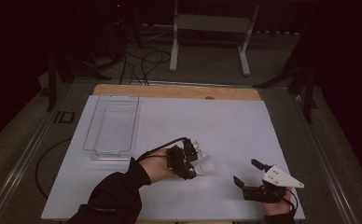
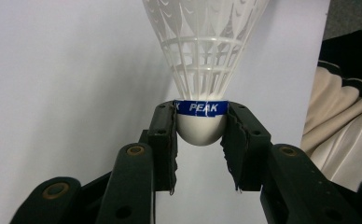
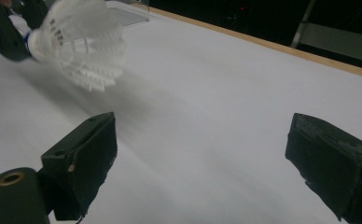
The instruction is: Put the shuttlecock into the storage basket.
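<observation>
A white plastic shuttlecock [image 2: 201, 51] with a blue band reading PEAK sits between the pads of my left gripper [image 2: 200, 133], which is shut on its rounded cork base. In the high view that gripper [image 1: 194, 164] is held a little above the white table near the front middle, the shuttlecock [image 1: 206, 164] pointing right. The right gripper view has the shuttlecock [image 3: 83, 44] at its upper left, lifted off the surface. My right gripper [image 1: 247, 173] rests at the front right, its jaws wide apart with nothing between them [image 3: 202, 163].
A clear plastic tray [image 1: 111, 126] lies at the back left of the white table sheet [image 1: 226, 126]. A wooden strip [image 1: 177, 91] runs along the far edge. Beyond the table are a white stand's legs [image 1: 209, 42] and cables on the floor.
</observation>
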